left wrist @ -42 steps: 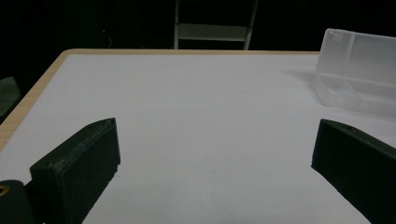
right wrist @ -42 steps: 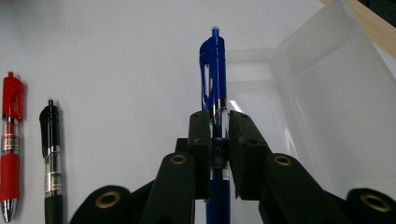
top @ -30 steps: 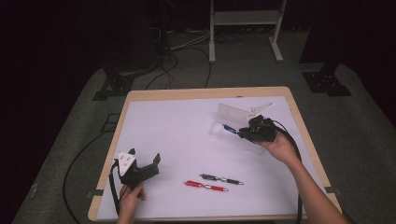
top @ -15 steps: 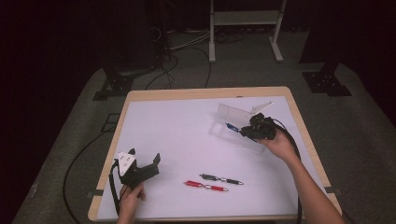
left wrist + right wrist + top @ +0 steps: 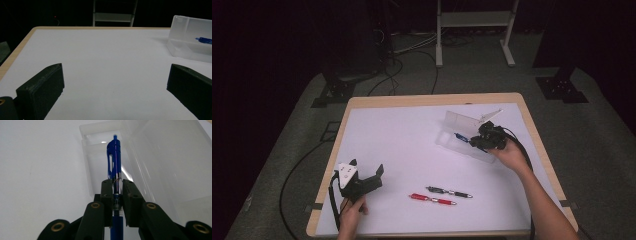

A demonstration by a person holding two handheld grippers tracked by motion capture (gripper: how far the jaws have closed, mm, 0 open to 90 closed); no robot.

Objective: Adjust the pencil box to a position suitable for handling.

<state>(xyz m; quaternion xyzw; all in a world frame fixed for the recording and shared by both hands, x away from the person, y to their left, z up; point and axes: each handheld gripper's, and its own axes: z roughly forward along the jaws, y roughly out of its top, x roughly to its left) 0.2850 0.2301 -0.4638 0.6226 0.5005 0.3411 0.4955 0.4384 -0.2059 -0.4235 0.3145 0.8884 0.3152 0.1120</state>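
Step in hand, by my reading: loading pens into the clear plastic case [image 5: 464,137] near the counter's [image 5: 402,130] right edge.

Right gripper [image 5: 117,188]: jaws clamped on the barrel of the blue pen [image 5: 114,155], clip end forward, over the open tray of the case. Whether the pen touches the tray floor: cannot tell.

Next move likely calls for lowering the pen flat inside the walls, then releasing.

Left gripper [image 5: 362,175]: near the front left corner, jaws wide, holding nothing.

Black pen [image 5: 448,191] and red pen [image 5: 432,199] lie near the front edge, well apart from the case.
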